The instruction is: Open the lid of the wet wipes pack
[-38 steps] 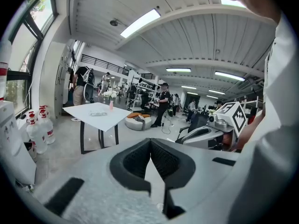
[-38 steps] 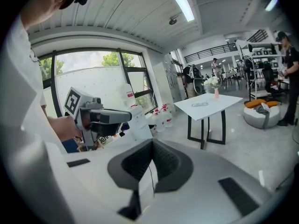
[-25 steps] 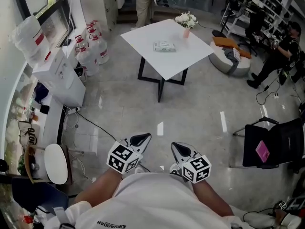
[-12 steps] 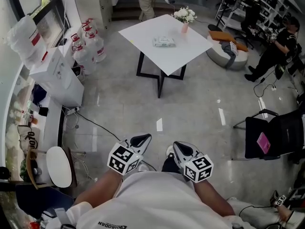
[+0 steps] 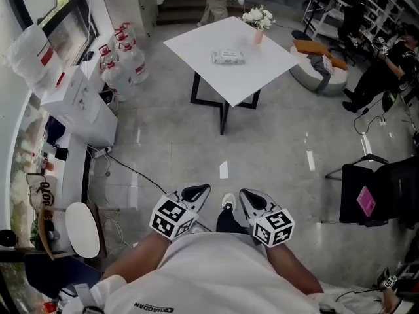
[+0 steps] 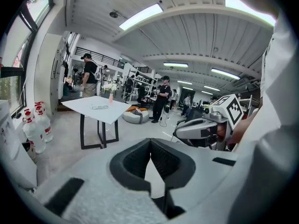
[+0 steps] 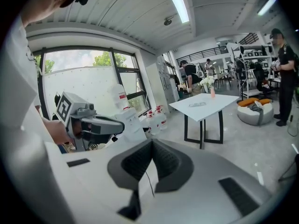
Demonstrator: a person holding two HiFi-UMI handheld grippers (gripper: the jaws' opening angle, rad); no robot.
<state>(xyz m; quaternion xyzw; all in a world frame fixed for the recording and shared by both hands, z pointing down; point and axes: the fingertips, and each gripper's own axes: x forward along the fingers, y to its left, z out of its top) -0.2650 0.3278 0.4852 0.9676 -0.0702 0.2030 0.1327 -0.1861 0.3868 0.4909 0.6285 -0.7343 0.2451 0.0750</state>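
Where it lies on the table (image 5: 256,77), the wipes pack (image 5: 228,57) is pale.

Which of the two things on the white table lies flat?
The wet wipes pack, near the middle of the white table, lies flat; the pink vase of flowers stands upright by the far corner.

An open-plan workspace, part office and part lab, is shown. A wide polished grey floor (image 5: 281,142) is lit by long ceiling strip lights (image 6: 140,17) and tall windows (image 7: 79,66). Racks of equipment (image 5: 376,2) are ranged along one side. Large water bottles (image 5: 121,61) are stored by the wall and a cable (image 5: 134,171) is trailed across the floor. A white table (image 5: 262,77) and a black chair (image 5: 380,198) are set well apart.
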